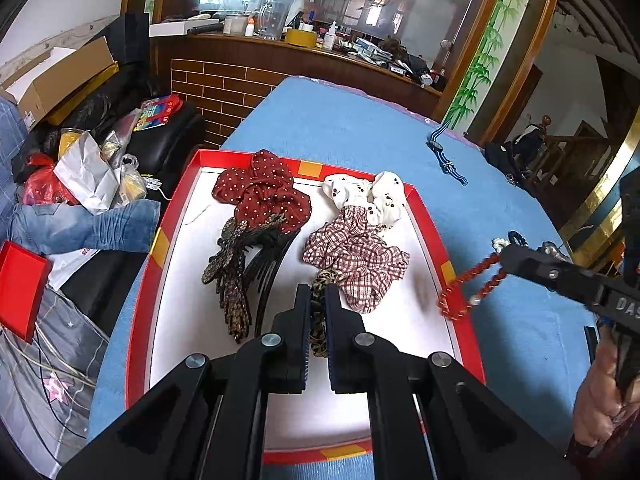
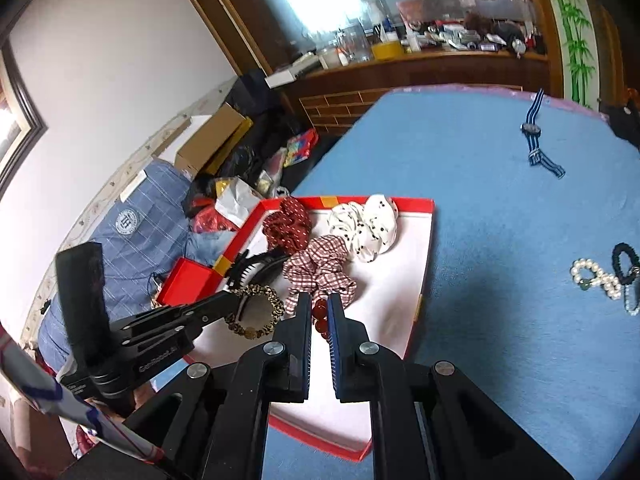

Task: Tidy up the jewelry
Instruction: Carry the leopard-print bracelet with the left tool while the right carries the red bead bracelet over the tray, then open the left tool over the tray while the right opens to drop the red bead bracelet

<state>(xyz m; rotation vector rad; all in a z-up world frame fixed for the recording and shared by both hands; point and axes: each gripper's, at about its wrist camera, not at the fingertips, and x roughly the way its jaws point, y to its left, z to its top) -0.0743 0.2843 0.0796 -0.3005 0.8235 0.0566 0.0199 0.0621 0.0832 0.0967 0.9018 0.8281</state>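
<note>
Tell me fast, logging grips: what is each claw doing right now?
Left claw: shut on the leopard-print scrunchie.
Right claw: shut on the red bead bracelet.

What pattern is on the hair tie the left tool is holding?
Leopard print, tan with dark spots, on the scrunchie; clearest in the right wrist view.

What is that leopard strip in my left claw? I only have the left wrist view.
Observer: A leopard-print scrunchie, a full loop dangling from the left claw above the tray.
Operator: Anything loose right of the tray?
Observer: A pearl bracelet with a green bead on the blue cloth, beside a black hair tie.
Operator: Right claw's grip?
Observer: The red bead bracelet is pinched between its fingers, near the tips.
</note>
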